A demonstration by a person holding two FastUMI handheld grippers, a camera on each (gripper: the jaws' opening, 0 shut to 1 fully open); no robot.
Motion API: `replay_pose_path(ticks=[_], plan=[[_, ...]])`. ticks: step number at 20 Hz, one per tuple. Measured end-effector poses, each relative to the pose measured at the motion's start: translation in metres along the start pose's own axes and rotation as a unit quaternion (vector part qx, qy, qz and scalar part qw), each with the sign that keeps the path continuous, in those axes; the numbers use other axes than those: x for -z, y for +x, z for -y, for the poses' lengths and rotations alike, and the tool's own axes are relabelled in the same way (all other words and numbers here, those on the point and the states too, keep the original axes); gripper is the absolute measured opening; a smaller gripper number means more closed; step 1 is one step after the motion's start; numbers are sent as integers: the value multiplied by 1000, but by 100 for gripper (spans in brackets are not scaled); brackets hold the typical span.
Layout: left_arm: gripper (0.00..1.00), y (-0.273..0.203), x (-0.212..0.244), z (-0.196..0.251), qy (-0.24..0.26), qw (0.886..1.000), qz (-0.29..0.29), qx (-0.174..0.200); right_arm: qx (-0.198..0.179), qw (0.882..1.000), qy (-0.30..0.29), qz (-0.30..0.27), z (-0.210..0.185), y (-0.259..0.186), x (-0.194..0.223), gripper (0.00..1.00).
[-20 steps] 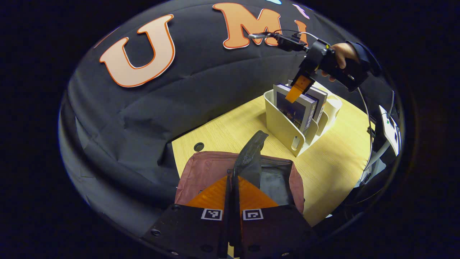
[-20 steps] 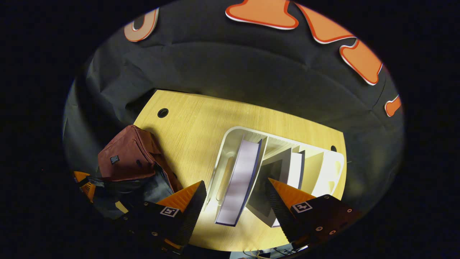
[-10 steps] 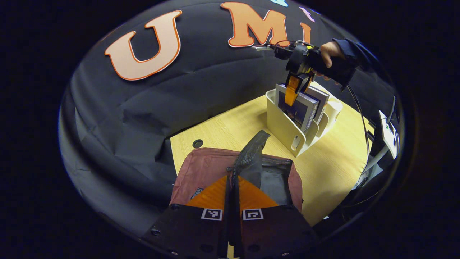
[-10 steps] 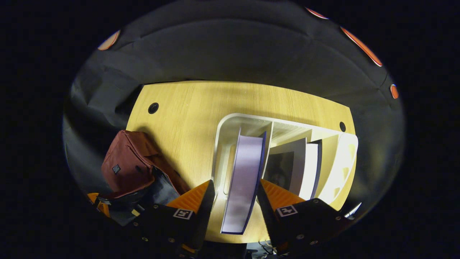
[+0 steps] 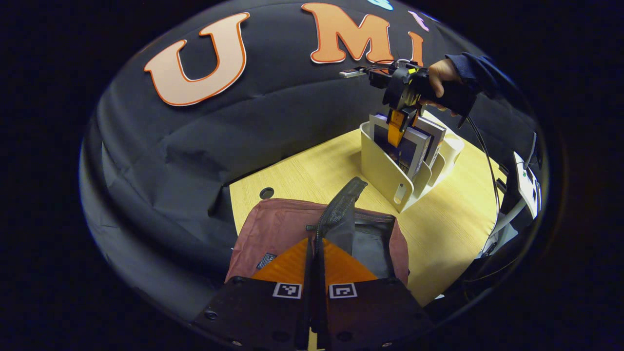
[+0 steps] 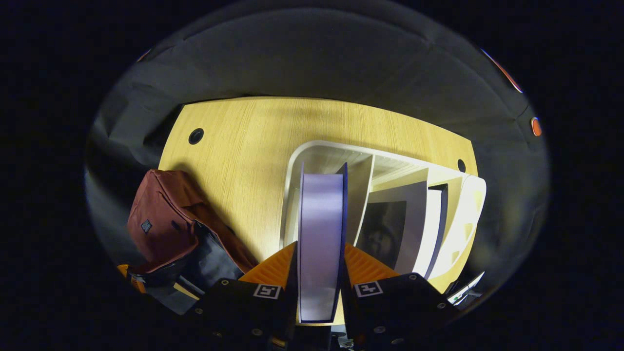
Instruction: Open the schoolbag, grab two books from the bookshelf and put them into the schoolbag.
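The maroon schoolbag (image 5: 278,229) lies open on the wooden table, its dark lining showing. My left gripper (image 5: 317,240) is shut on the bag's black mesh flap (image 5: 343,197) and holds it up. In the right gripper view, a white bookshelf (image 6: 291,195) holds two upright books. My right gripper (image 6: 319,253) is shut on the book (image 6: 321,214) in the left slot, one finger on each cover. The second book (image 6: 419,219) leans in the slot to its right. From the left gripper view, the right gripper (image 5: 396,132) reaches down into the bookshelf (image 5: 385,170) from above.
The schoolbag (image 6: 161,214) sits left of the shelf in the right gripper view. Cable holes (image 6: 196,136) (image 6: 461,165) mark the table's far corners. A white device (image 5: 526,178) and cables hang off the table's right edge. A hand (image 5: 441,73) holds the right gripper.
The right gripper came down over the left-slot book and its fingers shut on the covers. The left gripper kept its hold on the flap and barely moved.
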State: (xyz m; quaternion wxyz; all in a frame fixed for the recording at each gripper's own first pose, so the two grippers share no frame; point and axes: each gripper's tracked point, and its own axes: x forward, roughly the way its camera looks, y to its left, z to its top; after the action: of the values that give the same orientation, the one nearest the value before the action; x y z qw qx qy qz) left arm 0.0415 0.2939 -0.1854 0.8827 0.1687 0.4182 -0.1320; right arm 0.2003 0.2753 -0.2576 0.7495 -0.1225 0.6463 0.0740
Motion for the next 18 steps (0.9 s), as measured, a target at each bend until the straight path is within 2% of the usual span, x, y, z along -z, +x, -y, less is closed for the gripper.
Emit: replay_pose_path(ticks=[6,7,8,12,18], plan=[[7,4,0,-1,-1,1000,-1,1,-13,1000,12,-6,0,-11,3,35],[7,5,0,-1,-1,1000,-2,0,-19,1000,14,-2,-1,-18,3,43],[6,4,-1,-1,0,1000,0,0,-24,999,20,3,-1,-27,4,34],[7,0,1,-5,18,1000,-5,1,-40,998,28,26,11,-63,8,34],[6,-2,0,-7,14,1000,-7,2,-54,995,51,63,40,-126,18,34]])
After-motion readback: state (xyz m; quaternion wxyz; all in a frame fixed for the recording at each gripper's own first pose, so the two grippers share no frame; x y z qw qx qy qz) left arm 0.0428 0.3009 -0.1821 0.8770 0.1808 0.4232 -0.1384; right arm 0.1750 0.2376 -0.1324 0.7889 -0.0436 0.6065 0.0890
